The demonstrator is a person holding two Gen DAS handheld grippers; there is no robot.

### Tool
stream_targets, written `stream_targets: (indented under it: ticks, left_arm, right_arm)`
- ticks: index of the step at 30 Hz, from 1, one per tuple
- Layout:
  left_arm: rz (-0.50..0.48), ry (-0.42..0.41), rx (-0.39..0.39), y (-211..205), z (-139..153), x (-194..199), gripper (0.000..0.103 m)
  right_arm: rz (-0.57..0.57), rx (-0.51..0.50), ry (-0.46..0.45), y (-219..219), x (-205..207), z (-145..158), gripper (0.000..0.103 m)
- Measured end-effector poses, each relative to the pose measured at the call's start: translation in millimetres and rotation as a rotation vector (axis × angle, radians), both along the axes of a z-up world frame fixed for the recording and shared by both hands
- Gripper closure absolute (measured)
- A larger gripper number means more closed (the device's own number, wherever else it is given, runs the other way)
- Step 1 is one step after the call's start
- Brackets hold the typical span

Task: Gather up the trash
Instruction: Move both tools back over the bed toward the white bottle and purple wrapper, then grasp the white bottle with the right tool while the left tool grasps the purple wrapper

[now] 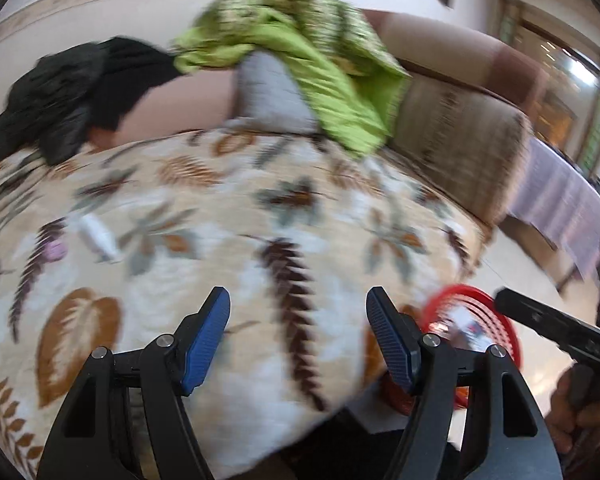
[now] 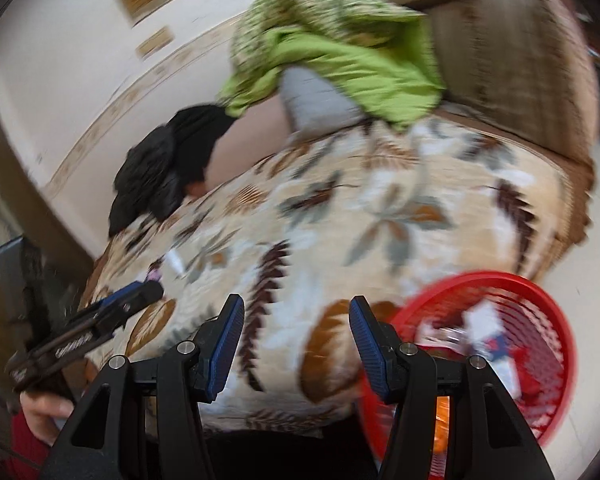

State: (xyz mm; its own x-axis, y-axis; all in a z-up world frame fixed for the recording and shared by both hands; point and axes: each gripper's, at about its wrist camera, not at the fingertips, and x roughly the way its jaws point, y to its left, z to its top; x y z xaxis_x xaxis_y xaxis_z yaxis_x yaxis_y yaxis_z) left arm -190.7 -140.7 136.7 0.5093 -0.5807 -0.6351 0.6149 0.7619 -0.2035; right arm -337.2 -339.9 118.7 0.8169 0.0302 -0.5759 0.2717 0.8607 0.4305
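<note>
My left gripper (image 1: 298, 308) hangs open over a sofa seat covered by a leaf-patterned blanket (image 1: 228, 216), nothing between its blue pads. A small white crumpled scrap (image 1: 98, 236) and a pale purple scrap (image 1: 56, 249) lie on the blanket at the left. My right gripper (image 2: 296, 316) is open too, empty, above the blanket's front edge; the white scrap (image 2: 175, 261) and the purple scrap (image 2: 155, 274) show at its left. A red mesh basket (image 2: 496, 344) holding wrappers stands on the floor at the right; the basket (image 1: 466, 320) also shows in the left wrist view. The picture is blurred.
A green cloth (image 1: 300, 52) and a black garment (image 1: 68, 92) lie along the sofa back. The brown sofa arm (image 1: 464, 140) rises at the right, a striped cloth (image 1: 556, 200) beyond it. A hand holds the other gripper's handle (image 2: 84, 340) at the left.
</note>
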Motion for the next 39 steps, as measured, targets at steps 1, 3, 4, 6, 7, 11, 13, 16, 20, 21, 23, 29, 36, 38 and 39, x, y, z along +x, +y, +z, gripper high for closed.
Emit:
stream_targets:
  ticks: [1, 3, 4, 6, 7, 11, 13, 16, 20, 21, 23, 29, 36, 38, 39]
  left_arm:
    - [0.025, 0.007, -0.007, 10.8, -1.6, 9.0, 0.033]
    - [0.093, 0.011, -0.013, 35.0, -6.3, 29.0, 0.033]
    - [0.132, 0.009, -0.015, 49.8, -8.8, 39.4, 0.033]
    - [0.229, -0.002, -0.008, 83.2, -15.7, 65.7, 0.033]
    - [0.258, -0.005, -0.002, 94.1, -18.2, 74.0, 0.033]
    - [0.405, 0.013, 0.009, 156.5, -37.5, 118.7, 0.033]
    - [0.439, 0.042, 0.001, 178.4, -44.2, 133.6, 0.033]
    - [0.471, 0.072, -0.033, 206.4, -50.7, 153.8, 0.033]
    - [0.464, 0.092, -0.036, 219.7, -59.2, 168.1, 0.038]
    - [0.465, 0.093, -0.031, 221.6, -61.0, 171.9, 0.039]
    - [0.456, 0.092, -0.035, 222.5, -62.1, 178.7, 0.039]
    - [0.453, 0.109, -0.075, 223.0, -65.5, 201.5, 0.039]
    - [0.394, 0.111, -0.021, 192.2, -75.3, 217.1, 0.058]
    - [0.384, 0.123, -0.012, 183.8, -80.3, 221.9, 0.058]
    - [0.381, 0.126, 0.0, 179.3, -83.5, 224.1, 0.058]
  right_arm:
    - [0.033, -0.003, 0.004, 9.2, 11.7, 0.7, 0.044]
    - [0.09, -0.007, 0.018, 25.9, 34.0, 0.3, 0.044]
    - [0.121, -0.004, 0.03, 35.9, 48.4, -0.6, 0.044]
    - [0.169, 0.009, 0.047, 52.4, 74.5, -3.7, 0.044]
    - [0.198, 0.012, 0.057, 61.4, 89.3, -5.1, 0.046]
    - [0.331, -0.024, 0.091, 105.8, 151.7, -9.2, 0.05]
    - [0.376, -0.043, 0.107, 127.0, 186.3, -14.7, 0.051]
    - [0.431, -0.039, 0.136, 151.1, 241.9, -24.9, 0.051]
    - [0.465, -0.092, 0.172, 179.1, 310.1, -40.3, 0.051]
    - [0.47, -0.104, 0.18, 184.7, 325.6, -44.8, 0.051]
    - [0.493, -0.116, 0.203, 195.6, 353.5, -55.6, 0.051]
    - [0.5, -0.171, 0.257, 223.3, 405.5, -84.0, 0.053]
    - [0.474, -0.122, 0.262, 211.5, 392.4, -90.7, 0.068]
    - [0.45, -0.083, 0.246, 200.7, 378.9, -82.5, 0.068]
    - [0.435, -0.079, 0.238, 196.2, 371.0, -78.0, 0.068]
